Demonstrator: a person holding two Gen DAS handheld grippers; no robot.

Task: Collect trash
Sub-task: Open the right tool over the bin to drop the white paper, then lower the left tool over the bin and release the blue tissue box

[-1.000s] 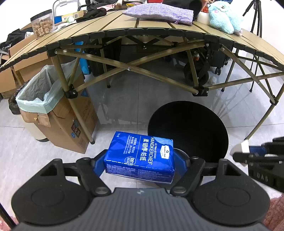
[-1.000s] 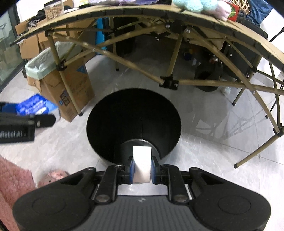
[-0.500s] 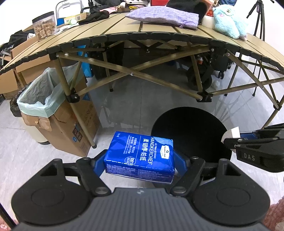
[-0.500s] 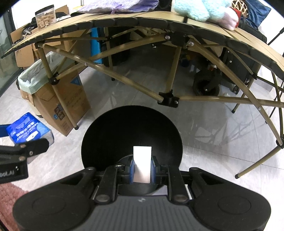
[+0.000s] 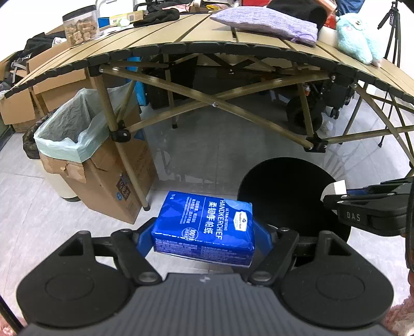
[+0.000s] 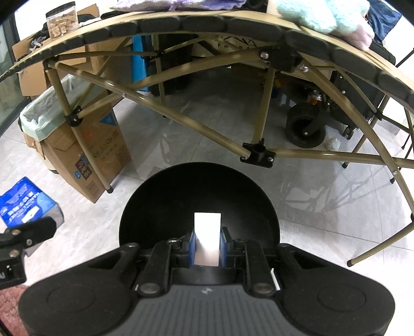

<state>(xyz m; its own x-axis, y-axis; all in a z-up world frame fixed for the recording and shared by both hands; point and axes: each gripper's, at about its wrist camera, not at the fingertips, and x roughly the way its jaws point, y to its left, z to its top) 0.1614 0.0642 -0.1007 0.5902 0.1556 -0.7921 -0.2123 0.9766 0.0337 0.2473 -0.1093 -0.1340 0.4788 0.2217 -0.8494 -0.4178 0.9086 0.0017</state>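
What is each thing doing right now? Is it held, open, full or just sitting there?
Blue tissue pack: held in the left gripper, off the floor.
White card: pinched upright in the right gripper, over the bin.
Black bin: open, inside too dark to tell.
Cardboard box: open, lined with a green bag.
Snack jar: lid on, upright on the table.

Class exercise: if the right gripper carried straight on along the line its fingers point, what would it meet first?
Most likely the dark inside of the black bin: the right gripper, shut on a white piece, points into its mouth. Depth there is unclear.
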